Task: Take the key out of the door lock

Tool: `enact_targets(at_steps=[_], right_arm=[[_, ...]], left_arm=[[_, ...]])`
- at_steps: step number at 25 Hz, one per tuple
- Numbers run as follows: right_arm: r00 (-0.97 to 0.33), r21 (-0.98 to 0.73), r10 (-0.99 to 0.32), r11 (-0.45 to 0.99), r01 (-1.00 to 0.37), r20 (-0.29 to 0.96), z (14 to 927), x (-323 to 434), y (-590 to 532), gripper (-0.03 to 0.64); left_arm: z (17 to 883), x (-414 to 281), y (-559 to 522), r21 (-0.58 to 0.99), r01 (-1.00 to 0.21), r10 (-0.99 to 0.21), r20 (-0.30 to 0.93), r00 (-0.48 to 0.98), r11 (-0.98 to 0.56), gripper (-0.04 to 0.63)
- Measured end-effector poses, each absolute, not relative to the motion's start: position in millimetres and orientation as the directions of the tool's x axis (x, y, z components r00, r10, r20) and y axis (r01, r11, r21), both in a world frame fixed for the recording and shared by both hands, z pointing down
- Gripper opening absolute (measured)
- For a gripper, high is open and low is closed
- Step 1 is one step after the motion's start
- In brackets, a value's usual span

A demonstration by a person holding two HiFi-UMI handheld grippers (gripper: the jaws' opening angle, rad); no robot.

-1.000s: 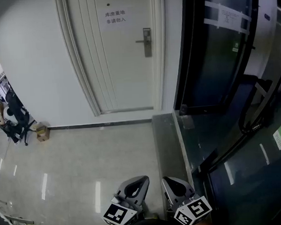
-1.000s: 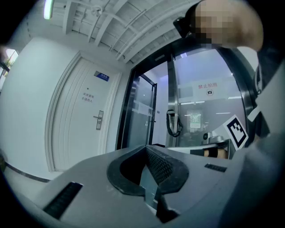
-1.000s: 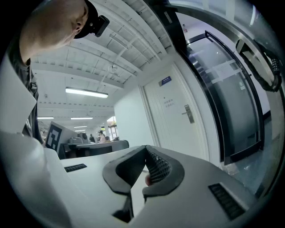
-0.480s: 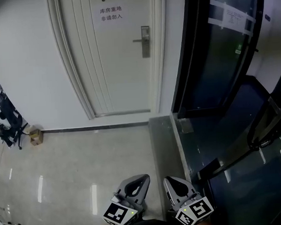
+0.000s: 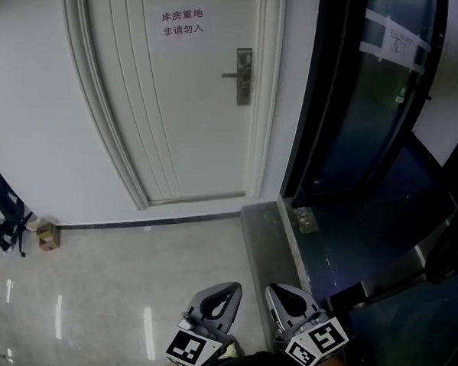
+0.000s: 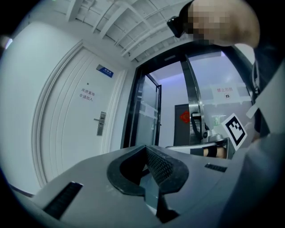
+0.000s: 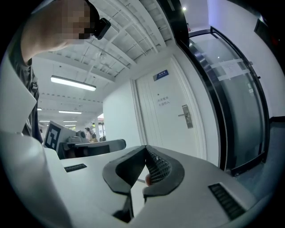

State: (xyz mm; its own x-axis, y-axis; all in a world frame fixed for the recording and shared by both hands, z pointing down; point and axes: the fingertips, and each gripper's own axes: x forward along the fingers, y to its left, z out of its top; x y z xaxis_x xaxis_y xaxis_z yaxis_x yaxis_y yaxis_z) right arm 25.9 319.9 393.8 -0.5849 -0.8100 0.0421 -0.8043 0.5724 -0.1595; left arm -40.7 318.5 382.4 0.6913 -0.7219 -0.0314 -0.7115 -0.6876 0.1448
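The white door [image 5: 187, 112] stands ahead, with a metal lock plate and lever handle [image 5: 243, 76] on its right side. No key can be made out at this distance. The same lock plate [image 6: 101, 123] is small in the left gripper view, and the lock plate [image 7: 187, 116] is just as small in the right gripper view. My left gripper [image 5: 218, 303] and right gripper [image 5: 287, 302] sit side by side at the bottom of the head view, far from the door. Both are shut with nothing between their jaws: left gripper [image 6: 145, 148], right gripper [image 7: 145, 148].
A paper sign [image 5: 182, 24] hangs on the door. Right of it stands a dark-framed glass door [image 5: 362, 95] with a metal floor strip [image 5: 266, 238] before it. A cardboard box [image 5: 46, 235] and a chair [image 5: 1, 217] sit at the far left on the glossy floor.
The head view has moved nearer the door and swung a little left, so the door looks larger. Both grippers stay shut at the bottom of the view.
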Motion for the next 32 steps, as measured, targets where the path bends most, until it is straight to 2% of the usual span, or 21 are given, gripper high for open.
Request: enact_targets(at_steps=[14, 32], right_arm=[[-0.586, -0.128, -0.809, 0.577, -0.807, 0.043, 392, 5, 197, 0.012], [-0.661, -0.094, -0.75, 0.656, -0.749, 0.022, 366, 50, -38, 0.012]], left_arm=[[388, -63, 202, 0.169, -0.714, -0.727, -0.024, 0.687, -0.68, 0.005], [361, -17, -22, 0.149, -0.772, -0.784, -0.032, 0.62, -0.617, 0.005]])
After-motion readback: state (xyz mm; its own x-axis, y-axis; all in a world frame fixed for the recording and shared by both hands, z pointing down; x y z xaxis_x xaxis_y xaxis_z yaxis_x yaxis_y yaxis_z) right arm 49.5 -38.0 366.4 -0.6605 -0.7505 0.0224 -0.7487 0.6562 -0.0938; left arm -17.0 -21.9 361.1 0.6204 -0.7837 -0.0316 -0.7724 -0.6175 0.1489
